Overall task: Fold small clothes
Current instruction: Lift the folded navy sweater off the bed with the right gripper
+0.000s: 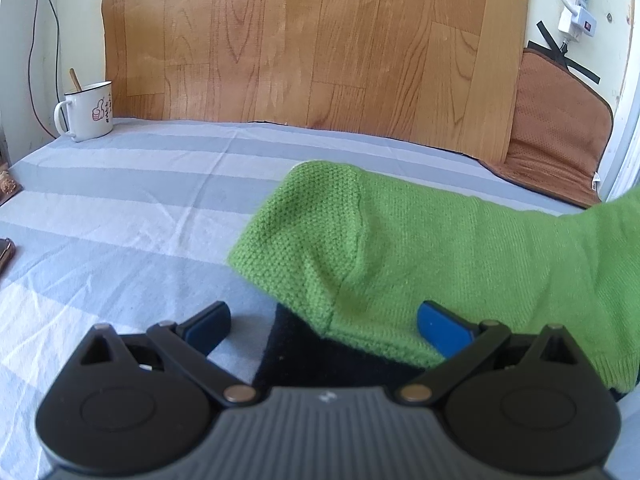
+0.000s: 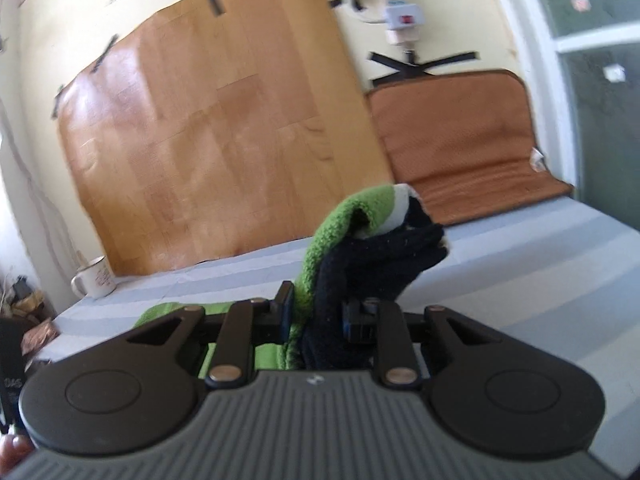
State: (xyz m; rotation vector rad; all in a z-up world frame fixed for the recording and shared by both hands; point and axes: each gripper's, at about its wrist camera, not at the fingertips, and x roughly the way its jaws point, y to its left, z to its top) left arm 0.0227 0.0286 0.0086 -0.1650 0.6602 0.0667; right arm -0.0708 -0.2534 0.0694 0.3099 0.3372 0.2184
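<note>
Grippers: two; right gripper (image 2: 316, 312) pinches one green-black sock (image 2: 340, 248)

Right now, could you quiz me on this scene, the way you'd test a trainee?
1. True or false: the left gripper grips the green knitted garment.
2. Which gripper pinches the garment?
A. left
B. right
C. neither
3. What stands on the striped grey-and-white sheet near the wooden wall panel?

Key:
1. False; its jaws stand open.
2. B, the right gripper.
3. A white enamel mug.
</note>
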